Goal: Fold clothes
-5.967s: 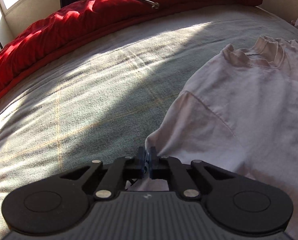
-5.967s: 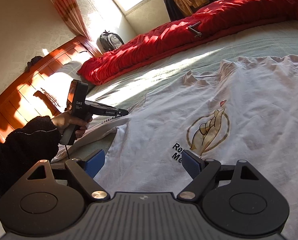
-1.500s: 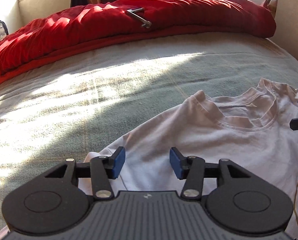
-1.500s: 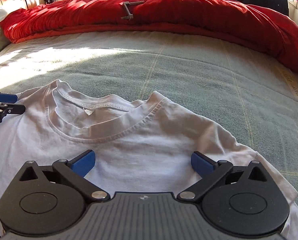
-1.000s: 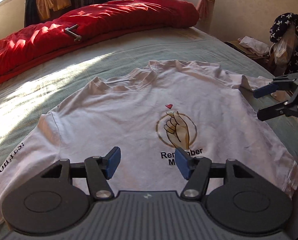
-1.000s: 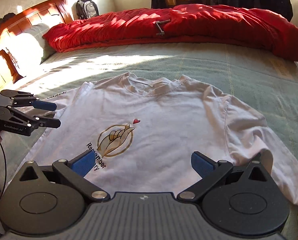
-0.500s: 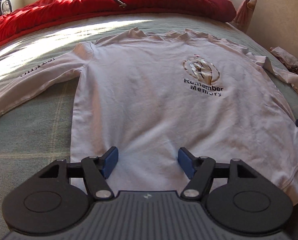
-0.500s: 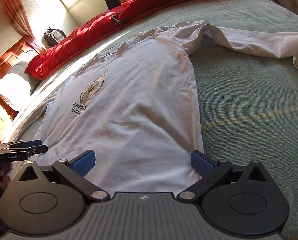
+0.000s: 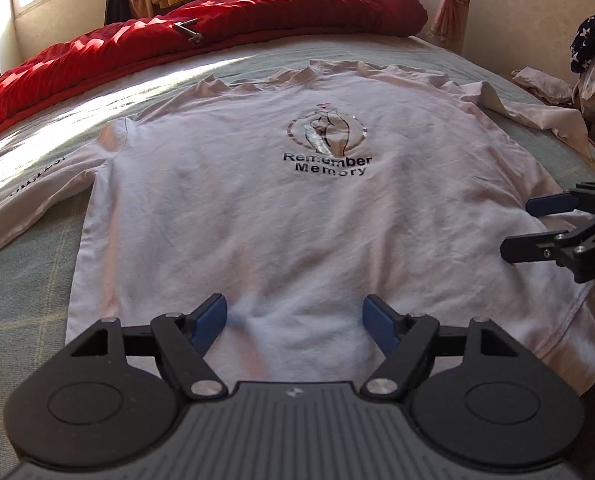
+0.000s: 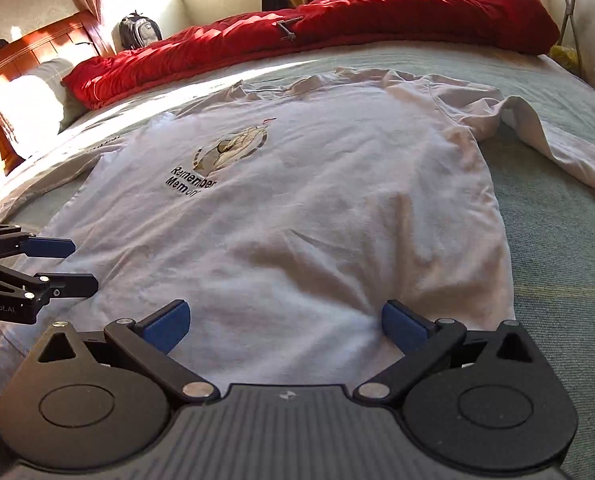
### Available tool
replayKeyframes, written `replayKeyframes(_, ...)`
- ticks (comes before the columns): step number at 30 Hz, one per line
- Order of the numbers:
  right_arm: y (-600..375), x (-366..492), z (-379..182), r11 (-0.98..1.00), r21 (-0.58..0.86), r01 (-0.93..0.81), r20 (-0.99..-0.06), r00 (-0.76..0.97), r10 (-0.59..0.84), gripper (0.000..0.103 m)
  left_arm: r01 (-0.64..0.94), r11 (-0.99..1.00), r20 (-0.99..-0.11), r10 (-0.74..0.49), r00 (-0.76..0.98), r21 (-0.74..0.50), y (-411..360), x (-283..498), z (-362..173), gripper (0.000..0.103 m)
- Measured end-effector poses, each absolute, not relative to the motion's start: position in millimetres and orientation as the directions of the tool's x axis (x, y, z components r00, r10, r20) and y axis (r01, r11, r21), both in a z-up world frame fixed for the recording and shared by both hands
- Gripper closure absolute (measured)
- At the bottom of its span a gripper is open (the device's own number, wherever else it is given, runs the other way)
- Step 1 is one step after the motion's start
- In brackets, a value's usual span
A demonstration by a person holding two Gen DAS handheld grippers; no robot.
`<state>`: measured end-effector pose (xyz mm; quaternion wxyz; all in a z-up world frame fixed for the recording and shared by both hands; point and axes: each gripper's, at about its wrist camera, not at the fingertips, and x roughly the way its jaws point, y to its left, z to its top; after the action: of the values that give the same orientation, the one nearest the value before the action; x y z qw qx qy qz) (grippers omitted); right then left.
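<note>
No fold is made yet: the white long-sleeved T-shirt (image 9: 265, 216) lies spread face up on the bed (image 10: 557, 272), collar toward the red duvet (image 9: 217, 36) at the far edge, hem at the near edge, both sleeves out sideways. The left gripper (image 9: 295, 322) hovers over the hem, jaws opening and empty; the right gripper (image 10: 283, 320) stands wide apart over it, empty (every fold remains)
</note>
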<state>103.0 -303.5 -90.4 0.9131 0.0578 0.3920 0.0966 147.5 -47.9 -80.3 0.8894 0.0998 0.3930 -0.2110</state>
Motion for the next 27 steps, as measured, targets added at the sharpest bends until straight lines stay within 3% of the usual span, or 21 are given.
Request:
replayKeyframes(4,-297,90,-90,0.981,0.092,-0.173,-0.721,0.668,0.186,0.000,0.425,0.905,-0.749,-0.278,0.602,0.006,-24,129,-79,0.022)
replayKeyframes(14,-320,44,-80,0.989,0.133,-0.063,-0.718,0.682,0.140,0.000,0.359,0.930,-0.721,-0.299,0.626,-0.074,14,110,-58,0.018)
replayKeyframes(16,-317,50,-65,0.981,0.186,-0.055,-0.687,0.707,0.170,0.000,0.389,0.913,-0.678,-0.363,0.639,-0.122,9,117,-46,0.018)
replayKeyframes(21,-301,88,-57,0.844,0.504,-0.185,-0.562,0.672,0.482,0.000,0.368,0.860,-0.610,-0.509,0.607,-0.353,1,167,-46,0.018)
replayKeyframes(27,-297,113,-85,0.791,0.602,-0.109,-0.562,0.646,0.517,0.000,0.116,0.906,-0.678,-0.385,0.627,-0.407,30,228,-82,0.020)
